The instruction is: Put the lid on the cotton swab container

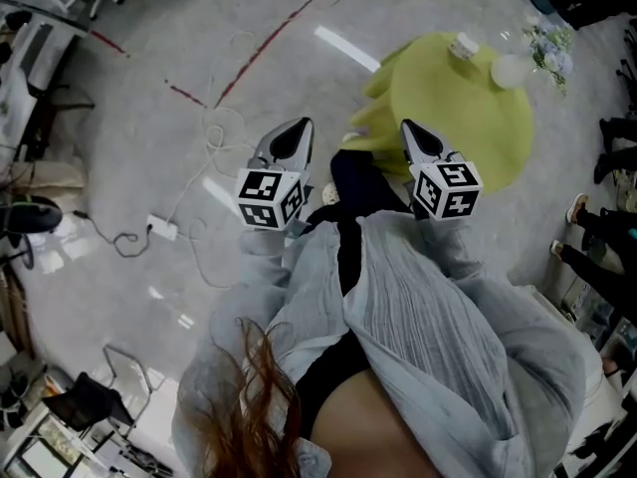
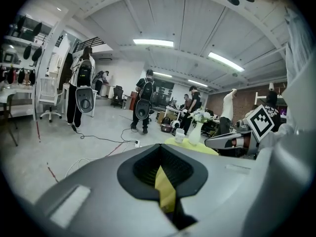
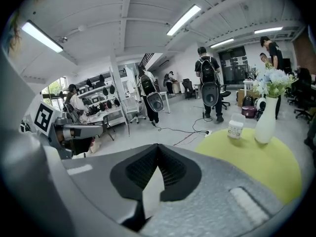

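Head view, looking steeply down at a standing person. The left gripper [image 1: 302, 125] and right gripper [image 1: 406, 125] are held close to the body, side by side and above the floor, well apart from the work. In each gripper view the jaws stand together at their tips, with nothing held between them.

The cotton swab container [image 1: 463, 46] stands on the far side of a round yellow-green worktop [image 1: 448, 127], to the far right in the scene. It is near a white vase [image 1: 510, 70] of pale flowers [image 1: 547, 43] and not touching it. In the right gripper view the container [image 3: 235, 129] reads as a small white tub with a label. At this range it cannot be told whether the lid sits on it or lies elsewhere.

Handling, as a judgement: the tub is probably thin plastic, light, smooth-walled and easily tipped or slid. One gripper would best steady it low on the side wall. The lid, likely a shallow stiff disc, would best be taken across its rim and lowered level. The vase close by could be knocked over.
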`<action>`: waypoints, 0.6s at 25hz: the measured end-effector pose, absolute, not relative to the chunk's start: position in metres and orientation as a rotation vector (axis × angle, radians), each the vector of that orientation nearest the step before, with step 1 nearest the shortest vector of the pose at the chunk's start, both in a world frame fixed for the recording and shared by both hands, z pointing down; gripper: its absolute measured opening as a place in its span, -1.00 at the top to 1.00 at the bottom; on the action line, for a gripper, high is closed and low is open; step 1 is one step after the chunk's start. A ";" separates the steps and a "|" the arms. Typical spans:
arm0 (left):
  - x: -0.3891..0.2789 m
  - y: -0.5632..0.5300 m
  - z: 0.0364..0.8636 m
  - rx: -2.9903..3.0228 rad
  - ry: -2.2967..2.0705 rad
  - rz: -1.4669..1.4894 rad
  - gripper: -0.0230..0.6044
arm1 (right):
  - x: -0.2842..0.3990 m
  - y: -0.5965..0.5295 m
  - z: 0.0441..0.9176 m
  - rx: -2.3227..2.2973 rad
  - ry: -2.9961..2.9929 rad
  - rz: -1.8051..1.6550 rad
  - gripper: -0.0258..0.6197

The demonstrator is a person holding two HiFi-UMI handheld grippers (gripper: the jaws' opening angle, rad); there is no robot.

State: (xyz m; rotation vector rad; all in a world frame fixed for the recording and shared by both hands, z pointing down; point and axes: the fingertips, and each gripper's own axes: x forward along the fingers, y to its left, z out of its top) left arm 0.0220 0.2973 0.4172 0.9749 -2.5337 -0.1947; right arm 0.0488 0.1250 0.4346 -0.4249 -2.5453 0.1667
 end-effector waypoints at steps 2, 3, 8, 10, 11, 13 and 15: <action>0.019 0.298 0.421 0.975 -2.530 -0.202 0.87 | 0.047 0.126 0.437 -0.425 -2.544 0.156 0.92; 0.016 0.299 0.422 0.973 -2.529 -0.205 0.87 | 0.045 0.126 0.438 -0.425 -2.543 0.155 0.92; -0.005 0.289 0.423 0.981 -2.524 -0.210 0.87 | 0.028 0.118 0.440 -0.417 -2.537 0.159 0.92; -0.017 0.284 0.425 0.989 -2.518 -0.199 0.87 | 0.016 0.112 0.443 -0.407 -2.534 0.161 0.92; -0.024 0.281 0.426 0.988 -2.516 -0.195 0.87 | 0.009 0.108 0.444 -0.399 -2.534 0.166 0.92; -0.040 0.277 0.425 0.988 -2.515 -0.193 0.87 | -0.006 0.102 0.442 -0.385 -2.546 0.179 0.92; -0.059 0.272 0.422 1.001 -2.513 -0.189 0.87 | -0.024 0.096 0.438 -0.377 -2.562 0.186 0.92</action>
